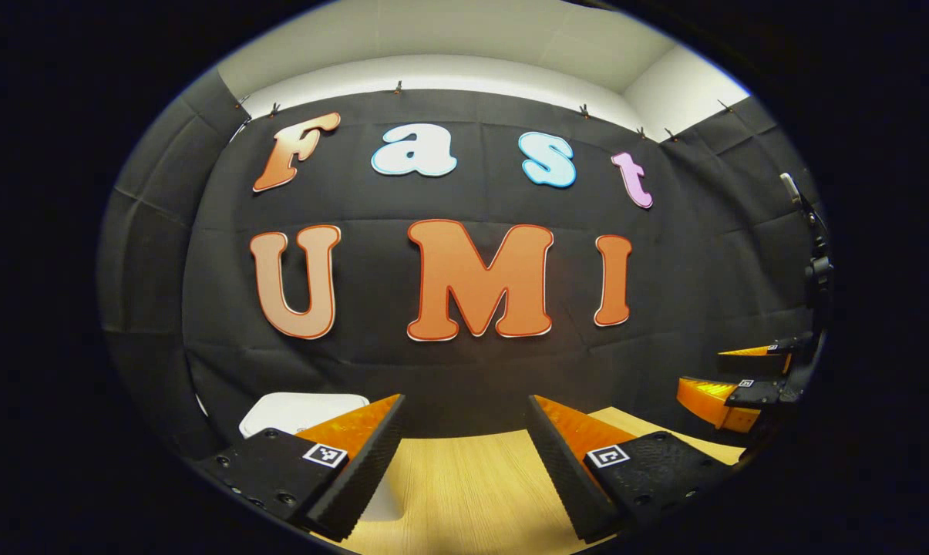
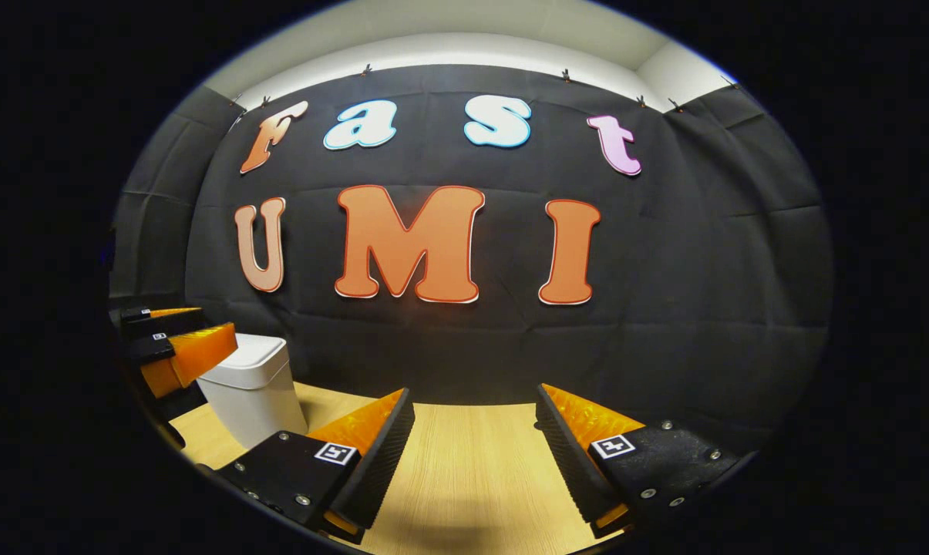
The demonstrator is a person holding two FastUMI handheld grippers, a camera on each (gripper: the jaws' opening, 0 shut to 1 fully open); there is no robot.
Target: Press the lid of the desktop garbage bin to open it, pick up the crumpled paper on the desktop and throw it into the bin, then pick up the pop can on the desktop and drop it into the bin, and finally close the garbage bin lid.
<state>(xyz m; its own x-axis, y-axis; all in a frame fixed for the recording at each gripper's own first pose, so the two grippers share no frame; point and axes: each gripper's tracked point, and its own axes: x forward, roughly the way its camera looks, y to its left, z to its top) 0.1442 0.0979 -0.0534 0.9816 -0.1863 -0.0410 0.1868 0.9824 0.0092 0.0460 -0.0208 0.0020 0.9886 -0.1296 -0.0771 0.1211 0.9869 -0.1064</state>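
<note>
Wood-grain desktop (image 1: 464, 478) shows between the wide-parted, empty jaws of the left gripper (image 1: 464, 447), held above the table. Just beyond its left finger sits the white garbage bin (image 1: 302, 412), lid down. At far right, the right gripper (image 1: 730, 381) hangs open. From the right gripper view, that gripper (image 2: 476, 443) also gapes empty over the desktop (image 2: 472, 470), with the bin (image 2: 252, 385) at left, partly behind the left gripper (image 2: 175, 343).
</note>
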